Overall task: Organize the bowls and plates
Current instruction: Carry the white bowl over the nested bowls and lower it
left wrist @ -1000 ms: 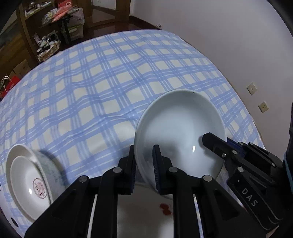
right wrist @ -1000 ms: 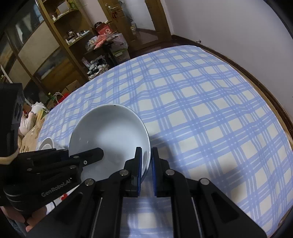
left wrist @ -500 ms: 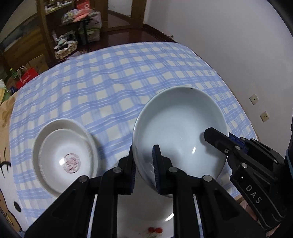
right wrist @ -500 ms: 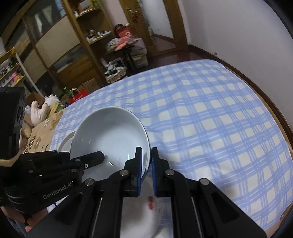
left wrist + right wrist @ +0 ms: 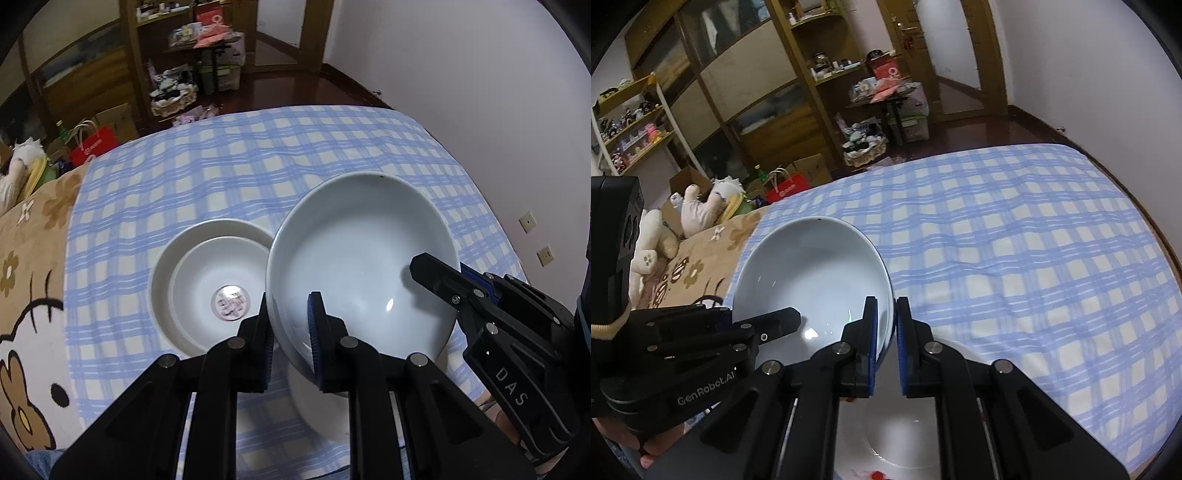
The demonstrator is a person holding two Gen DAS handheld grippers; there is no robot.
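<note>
We've got a big plain white ceramic bowl (image 5: 360,266) held up off the counter (image 5: 258,155), which wears a blue & white checked cloth. Both tools grip it at once. Left tool (image 5: 291,330) is clamped on the bowl's near-left rim, one finger inside w/ blue pad (image 5: 316,332) against the inner wall, the other outside. Right tool (image 5: 885,343) is clamped on the near-right rim the same way, rim pinched between its blue pads. In left wrist view the right tool comes in from the right edge, its black finger lying inside the bowl; in right wrist view the left tool reaches in from the left, a bit of the person's hand (image 5: 639,448) showing under it.

The bowl tilts slightly, opening toward us. Just left of it on the cloth sit two smaller white bowls, nested (image 5: 210,284), a round red-print mark at the bottom of the inner one. Below the lifted bowl, near edge, lies a white plate w/ small red marks (image 5: 905,435); the bowl is clear of it.

Far side: dark floor, wooden shelving (image 5: 746,96), a red paper bag (image 5: 94,146). Left of the cloth, a tan cartoon-print blanket (image 5: 26,295).
</note>
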